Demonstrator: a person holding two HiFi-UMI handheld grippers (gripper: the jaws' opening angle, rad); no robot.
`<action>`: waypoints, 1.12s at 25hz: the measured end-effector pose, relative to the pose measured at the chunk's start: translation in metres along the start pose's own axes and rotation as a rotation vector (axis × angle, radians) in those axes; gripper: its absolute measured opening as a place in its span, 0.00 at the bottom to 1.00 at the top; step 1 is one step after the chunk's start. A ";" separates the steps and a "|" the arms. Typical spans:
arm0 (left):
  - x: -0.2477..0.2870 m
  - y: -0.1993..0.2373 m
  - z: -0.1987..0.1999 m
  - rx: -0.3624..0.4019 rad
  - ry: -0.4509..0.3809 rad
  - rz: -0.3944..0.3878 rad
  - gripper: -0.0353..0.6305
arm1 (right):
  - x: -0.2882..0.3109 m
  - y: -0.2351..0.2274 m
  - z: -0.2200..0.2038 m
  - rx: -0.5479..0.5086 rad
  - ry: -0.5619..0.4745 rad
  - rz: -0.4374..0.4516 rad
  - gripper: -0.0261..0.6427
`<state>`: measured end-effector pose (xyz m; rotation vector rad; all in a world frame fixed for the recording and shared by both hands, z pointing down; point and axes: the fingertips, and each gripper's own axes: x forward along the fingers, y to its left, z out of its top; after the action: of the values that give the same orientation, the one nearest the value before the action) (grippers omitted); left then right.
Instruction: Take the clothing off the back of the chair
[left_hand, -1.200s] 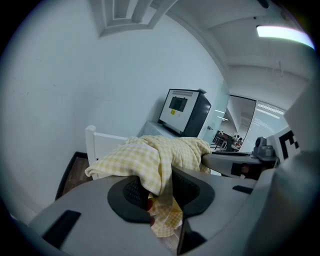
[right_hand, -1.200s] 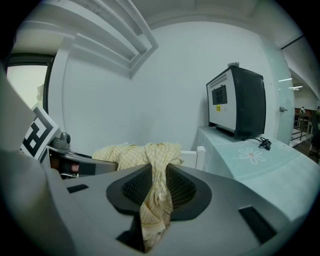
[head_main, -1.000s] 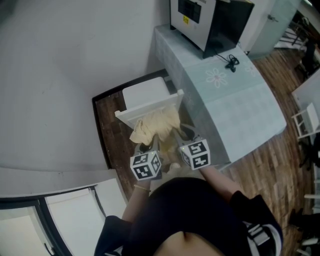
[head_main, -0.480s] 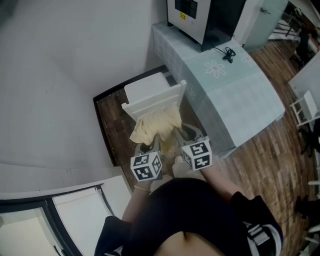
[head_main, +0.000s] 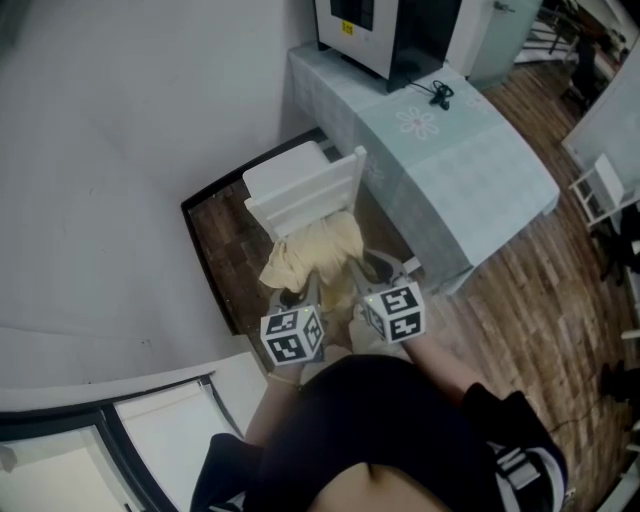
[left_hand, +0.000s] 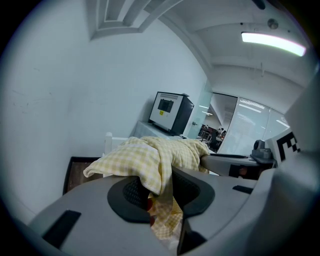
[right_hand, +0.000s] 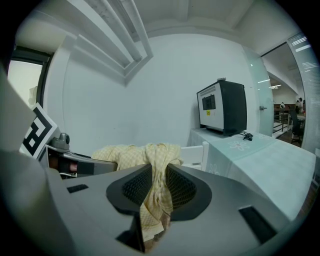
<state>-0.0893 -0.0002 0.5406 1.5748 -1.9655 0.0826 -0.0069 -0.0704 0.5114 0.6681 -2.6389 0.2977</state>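
Yellow garment (head_main: 312, 250) gripped by left tongs (left_hand: 159, 195), right tongs (right_hand: 152, 192), near white chair (head_main: 300, 190).

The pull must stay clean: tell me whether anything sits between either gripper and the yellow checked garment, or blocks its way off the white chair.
Nothing visible does. The left gripper and right gripper both clamp the yellow checked garment directly, and it hangs on the person's side of the white chair.
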 end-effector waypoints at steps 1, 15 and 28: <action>-0.003 0.000 -0.001 0.003 0.000 -0.005 0.20 | -0.003 0.002 -0.001 0.002 -0.001 -0.004 0.19; -0.019 0.005 -0.005 0.021 -0.007 -0.046 0.20 | -0.015 0.020 -0.007 0.002 -0.017 -0.045 0.19; -0.025 0.009 -0.006 0.012 -0.010 -0.059 0.20 | -0.019 0.029 -0.007 -0.003 -0.028 -0.057 0.19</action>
<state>-0.0919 0.0269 0.5359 1.6426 -1.9285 0.0628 -0.0040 -0.0353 0.5064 0.7503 -2.6413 0.2690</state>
